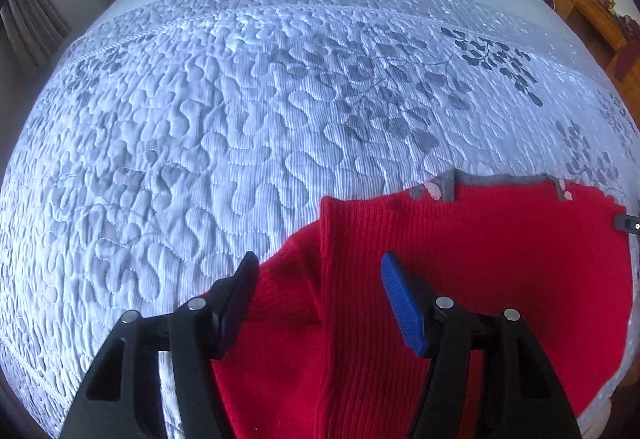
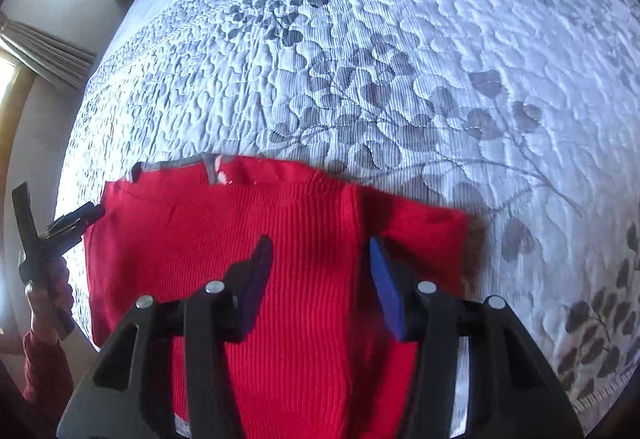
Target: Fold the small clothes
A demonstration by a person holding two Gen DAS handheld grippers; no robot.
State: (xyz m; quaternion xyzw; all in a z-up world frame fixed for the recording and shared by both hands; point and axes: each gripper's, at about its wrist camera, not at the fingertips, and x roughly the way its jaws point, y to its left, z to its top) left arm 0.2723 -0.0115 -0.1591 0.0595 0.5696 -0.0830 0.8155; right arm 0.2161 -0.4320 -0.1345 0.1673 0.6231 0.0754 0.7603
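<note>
Covering almost the whole of both views, the bed [image 1: 240,99] with its pale quilted cover carries the red sweater [image 1: 460,259], which lies flat in the lower right of the left wrist view and in the lower middle of the right wrist view. The sweater seems partly folded already: a sleeve or side panel is turned in on each side, with a straight fold edge running down the knit, and the grey collar [image 1: 500,181] sits at its far edge. I judge that the side folds are finished and the step in hand is the pause between folds. The next move probably calls for taking the near hem or the collar end with both tools and bringing one end over the other, keeping the turned-in sides from slipping open. The left gripper [image 1: 320,271] hovers above the left fold edge, pointing steeply down, its jaws apart with nothing pressed between them. The right gripper [image 2: 320,259] stands the same way over the right part of the sweater, also open and empty. At the left edge of the right wrist view, a hand [image 2: 48,291] in a red sleeve holds the other tool.
</note>
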